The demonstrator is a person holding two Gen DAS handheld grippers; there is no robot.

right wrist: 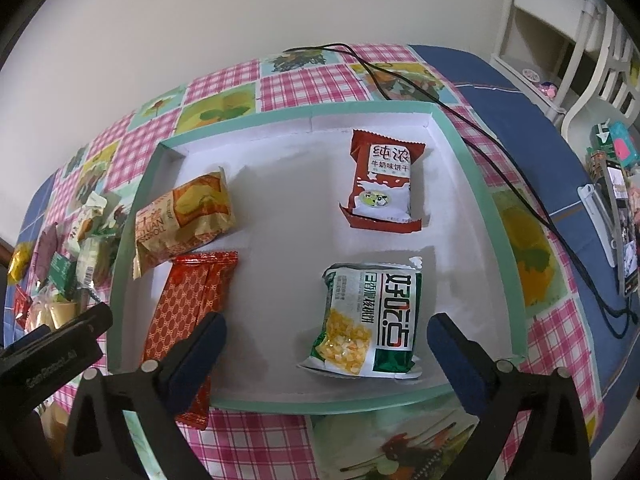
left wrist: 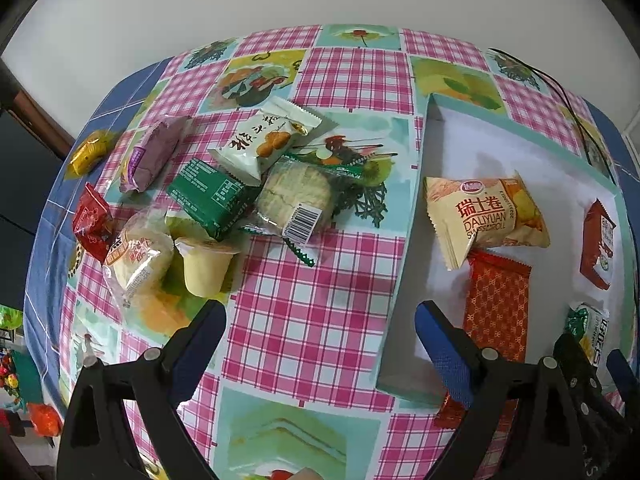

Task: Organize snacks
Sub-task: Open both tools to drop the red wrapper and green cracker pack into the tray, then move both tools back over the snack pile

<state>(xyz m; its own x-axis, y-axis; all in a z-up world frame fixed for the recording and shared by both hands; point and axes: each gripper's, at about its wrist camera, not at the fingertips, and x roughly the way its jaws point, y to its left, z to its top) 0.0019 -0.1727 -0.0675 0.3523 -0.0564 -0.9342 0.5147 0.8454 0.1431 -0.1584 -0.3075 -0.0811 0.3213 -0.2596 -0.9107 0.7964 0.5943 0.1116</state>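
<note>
A shallow white cardboard box with a mint-green rim (right wrist: 476,184) sits on the pink checked tablecloth (left wrist: 320,304) and holds four packets: a cream-and-orange Swiss-roll wrapper (right wrist: 184,216) and an orange-red patterned wafer pack (right wrist: 188,312) on one side, a red-and-white milk-biscuit packet (right wrist: 382,182) and a green-and-white corn snack bag (right wrist: 366,320) on the other. The wafer pack's near end appears to lie over the box's front rim, though the finger in front hides part of it.

The right gripper (right wrist: 326,344) hangs just above the corn bag with its blue-padded fingers spread wide, touching nothing. The left gripper (left wrist: 320,332) is likewise wide and empty, over bare cloth between the box and the unsorted heap.

That heap (left wrist: 224,196) is what remains: roughly nine loose snacks, among them a green box, a yellow jelly cup and a purple pouch. By this count, under half is sorted.
</note>
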